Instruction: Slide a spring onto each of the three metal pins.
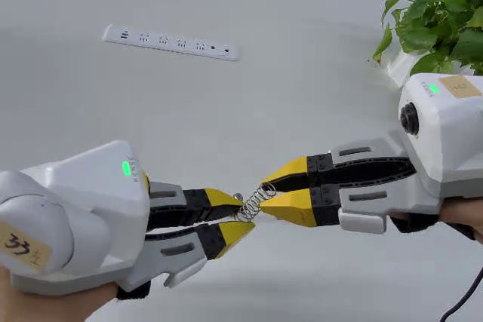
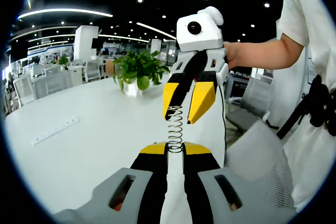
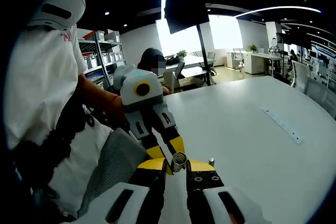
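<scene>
The spring hangs above the table. The left gripper pinches its 7 o'clock end and the right gripper its 1 o'clock end. Best to hold both in line, lest the coil buckle.

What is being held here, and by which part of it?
A spring. The left gripper pinches one end between its tips. The other end lies between the tips of the right gripper; whether they grip it cannot be told.

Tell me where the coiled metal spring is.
In the head view, the coiled metal spring spans between the yellow tips of the left gripper and right gripper, low centre, above the white table.
</scene>
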The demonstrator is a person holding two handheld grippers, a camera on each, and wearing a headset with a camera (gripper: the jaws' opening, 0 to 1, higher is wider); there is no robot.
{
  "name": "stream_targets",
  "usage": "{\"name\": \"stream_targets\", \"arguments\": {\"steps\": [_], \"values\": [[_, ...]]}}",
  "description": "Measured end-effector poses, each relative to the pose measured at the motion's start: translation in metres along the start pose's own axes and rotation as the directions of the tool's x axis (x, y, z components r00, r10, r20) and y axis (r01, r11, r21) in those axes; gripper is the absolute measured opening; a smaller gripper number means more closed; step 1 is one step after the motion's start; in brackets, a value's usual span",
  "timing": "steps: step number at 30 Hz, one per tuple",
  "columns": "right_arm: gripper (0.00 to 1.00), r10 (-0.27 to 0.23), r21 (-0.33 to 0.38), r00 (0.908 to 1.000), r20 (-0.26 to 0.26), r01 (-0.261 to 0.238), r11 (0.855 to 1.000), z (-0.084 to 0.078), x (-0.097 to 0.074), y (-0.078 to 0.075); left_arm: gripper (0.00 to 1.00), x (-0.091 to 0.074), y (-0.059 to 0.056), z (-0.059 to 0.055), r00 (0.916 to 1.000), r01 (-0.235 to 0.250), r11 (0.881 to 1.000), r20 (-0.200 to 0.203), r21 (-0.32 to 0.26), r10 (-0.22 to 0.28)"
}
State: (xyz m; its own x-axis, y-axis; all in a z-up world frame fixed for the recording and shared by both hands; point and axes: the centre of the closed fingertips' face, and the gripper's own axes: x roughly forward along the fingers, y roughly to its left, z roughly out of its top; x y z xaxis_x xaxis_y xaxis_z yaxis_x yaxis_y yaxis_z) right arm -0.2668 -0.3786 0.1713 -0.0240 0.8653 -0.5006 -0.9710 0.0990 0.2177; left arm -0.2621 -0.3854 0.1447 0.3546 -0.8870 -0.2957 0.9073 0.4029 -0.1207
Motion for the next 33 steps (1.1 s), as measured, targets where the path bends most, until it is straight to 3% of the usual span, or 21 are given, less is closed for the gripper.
{"name": "stream_targets", "arguments": {"steps": [4,6,8,13,16,19,24,33], "values": [[0.17,0.012,-0.077,0.9949,-0.1,-0.02,0.997,-0.006,0.002,0.0,0.06,0.0,0.001,0.0,1.0,-0.004,1.0,0.008,-0.003,0.004],[0.18,0.022,-0.099,0.9925,-0.12,-0.034,0.995,-0.002,0.002,0.0,0.06,-0.001,0.001,0.0,0.9999,-0.005,1.0,0.01,-0.003,0.005],[0.18,0.036,-0.152,0.9851,-0.168,-0.061,0.986,0.001,0.002,0.001,0.06,-0.001,0.0,0.0,0.9999,-0.003,1.0,0.013,-0.007,0.003],[0.19,0.079,-0.239,0.955,-0.286,-0.151,0.959,0.001,0.009,0.005,0.06,0.0,-0.002,0.0,0.9998,0.0,1.0,0.019,-0.009,0.0],[0.18,0.087,-0.275,0.9324,-0.351,-0.192,0.942,-0.002,0.011,0.005,0.06,0.001,-0.003,0.0,0.9998,0.003,1.0,0.022,-0.008,-0.002],[0.16,0.106,-0.303,0.9029,-0.416,-0.248,0.92,-0.008,0.01,0.006,0.06,0.001,-0.004,0.001,0.9997,0.006,1.0,0.023,-0.006,-0.006],[0.13,0.108,-0.324,0.8764,-0.469,-0.285,0.902,-0.013,0.011,0.004,0.06,0.001,-0.004,0.002,0.9996,0.007,1.0,0.026,-0.002,-0.007],[0.08,0.114,-0.336,0.857,-0.503,-0.315,0.887,-0.015,0.013,0.004,0.06,0.001,-0.005,0.001,0.9995,0.008,1.0,0.029,-0.001,-0.008]]}}
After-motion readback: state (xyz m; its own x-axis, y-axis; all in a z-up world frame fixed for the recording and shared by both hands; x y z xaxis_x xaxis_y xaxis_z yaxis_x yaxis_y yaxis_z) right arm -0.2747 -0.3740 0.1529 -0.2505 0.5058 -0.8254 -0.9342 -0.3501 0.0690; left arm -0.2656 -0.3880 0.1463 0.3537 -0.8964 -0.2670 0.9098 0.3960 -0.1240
